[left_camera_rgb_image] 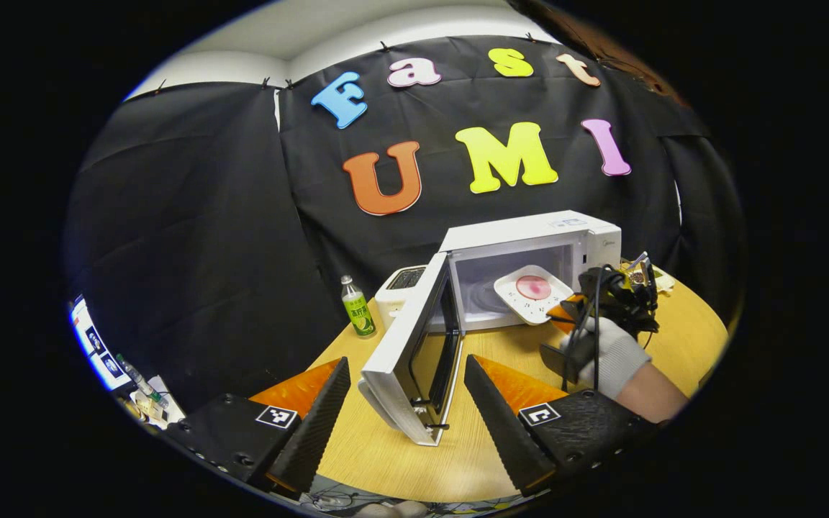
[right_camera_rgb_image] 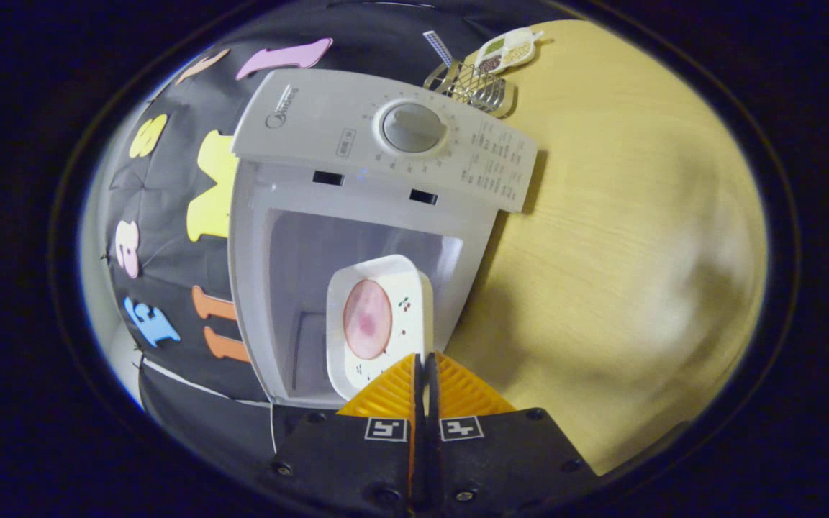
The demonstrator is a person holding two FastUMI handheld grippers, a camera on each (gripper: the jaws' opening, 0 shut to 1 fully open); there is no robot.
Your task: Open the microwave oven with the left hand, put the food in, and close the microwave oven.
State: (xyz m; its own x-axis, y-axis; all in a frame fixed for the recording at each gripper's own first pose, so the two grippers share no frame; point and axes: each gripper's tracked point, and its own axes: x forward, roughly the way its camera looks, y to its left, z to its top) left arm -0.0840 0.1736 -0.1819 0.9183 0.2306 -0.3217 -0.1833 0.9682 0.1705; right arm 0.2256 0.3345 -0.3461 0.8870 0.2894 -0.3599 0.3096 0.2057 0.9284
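- Microwave oven [left_camera_rgb_image: 529,248]: white, standing toward the far edge of the wooden table [left_camera_rgb_image: 486,432], its door [left_camera_rgb_image: 414,345] swung wide open toward the near edge.
- In the right gripper view the control panel [right_camera_rgb_image: 386,137] carries one round dial [right_camera_rgb_image: 413,127]; a brand logo and small printed rows sit on the panel, too small to read.
- Food: a pink round slice [right_camera_rgb_image: 367,319] on a white square plate [right_camera_rgb_image: 378,324] with small cherry prints, the plate partly inside the open cavity.
- Right gripper [right_camera_rgb_image: 422,367]: its jaws are pressed together on the plate's near rim, grasping it; in the left gripper view a gloved hand [left_camera_rgb_image: 612,352] holds this tool beside the oven's opening.
- Left gripper [left_camera_rgb_image: 407,403]: jaws spread wide and released, one on each side of the open door's edge, not touching it.
- A green-labelled bottle [left_camera_rgb_image: 357,308] and a white toaster [left_camera_rgb_image: 401,289] stand left of the oven; the label's writing is unreadable.
- A wire rack [right_camera_rgb_image: 473,86] sits by the table's far edge.
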